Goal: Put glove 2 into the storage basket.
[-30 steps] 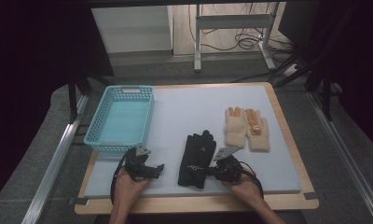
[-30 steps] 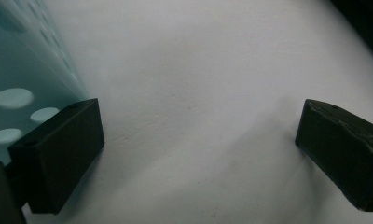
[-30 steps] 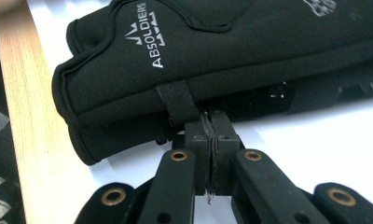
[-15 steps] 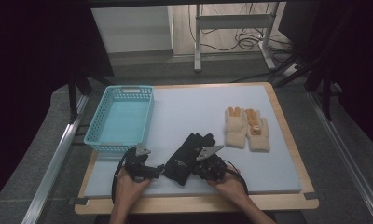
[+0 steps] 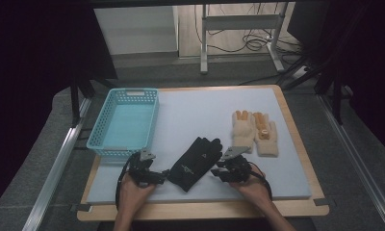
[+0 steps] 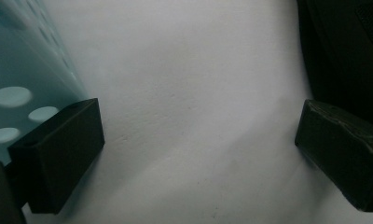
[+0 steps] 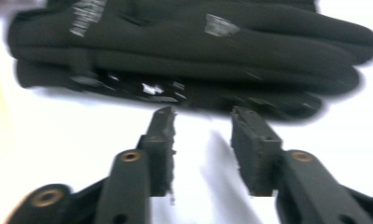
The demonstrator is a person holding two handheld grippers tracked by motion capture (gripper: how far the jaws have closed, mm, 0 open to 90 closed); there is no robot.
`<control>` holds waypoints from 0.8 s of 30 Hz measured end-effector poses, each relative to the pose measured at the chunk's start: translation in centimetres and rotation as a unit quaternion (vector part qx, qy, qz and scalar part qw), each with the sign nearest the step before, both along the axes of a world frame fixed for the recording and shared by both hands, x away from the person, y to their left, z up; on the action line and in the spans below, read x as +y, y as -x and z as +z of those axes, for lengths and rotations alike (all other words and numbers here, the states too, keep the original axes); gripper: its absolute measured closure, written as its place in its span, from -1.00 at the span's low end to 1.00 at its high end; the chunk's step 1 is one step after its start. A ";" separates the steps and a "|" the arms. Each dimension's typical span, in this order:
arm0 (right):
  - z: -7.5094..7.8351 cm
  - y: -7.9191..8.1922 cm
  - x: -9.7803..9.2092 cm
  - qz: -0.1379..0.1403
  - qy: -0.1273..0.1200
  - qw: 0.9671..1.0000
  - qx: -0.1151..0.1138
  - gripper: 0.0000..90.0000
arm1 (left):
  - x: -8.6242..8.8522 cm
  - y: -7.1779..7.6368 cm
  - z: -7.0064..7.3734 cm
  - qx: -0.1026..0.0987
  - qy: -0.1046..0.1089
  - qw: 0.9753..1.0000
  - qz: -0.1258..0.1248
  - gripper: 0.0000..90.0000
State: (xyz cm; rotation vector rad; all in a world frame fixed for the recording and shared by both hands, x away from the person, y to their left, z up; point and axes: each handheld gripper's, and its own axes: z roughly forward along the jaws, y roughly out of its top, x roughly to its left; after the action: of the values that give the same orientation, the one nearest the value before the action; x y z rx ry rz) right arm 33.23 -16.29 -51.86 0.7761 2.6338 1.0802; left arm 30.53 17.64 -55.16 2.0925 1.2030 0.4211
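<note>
At the near edge of the table (image 5: 296, 159), the black gloves (image 5: 195, 162) lay between both grippers. The right gripper (image 7: 201, 116) and left gripper (image 6: 198, 140) were released; each should pinch one side evenly.

Between your two grippers the black gloves (image 5: 196, 158) lie on the tabletop (image 5: 195, 113), taking up the front middle. Your left gripper (image 5: 158, 178) has the blue basket (image 5: 125, 121) close on its outer side and the gloves just beside its other finger. Beyond the gloves the pad is open up to the far edge. The tan gloves (image 5: 254, 132) block the right centre.
</note>
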 end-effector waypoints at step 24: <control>-1.2 -1.1 -9.0 -0.102 0.005 0.994 -0.036 -0.61 | 0.2 0.1 0.1 -0.001 0.007 1.000 0.001 -0.93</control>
State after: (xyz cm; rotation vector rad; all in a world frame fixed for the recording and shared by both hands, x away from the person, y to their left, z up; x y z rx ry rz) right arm 34.31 -25.29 -53.09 0.9614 2.4356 1.0190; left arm 30.41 17.88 -55.09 2.0789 1.2033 0.4129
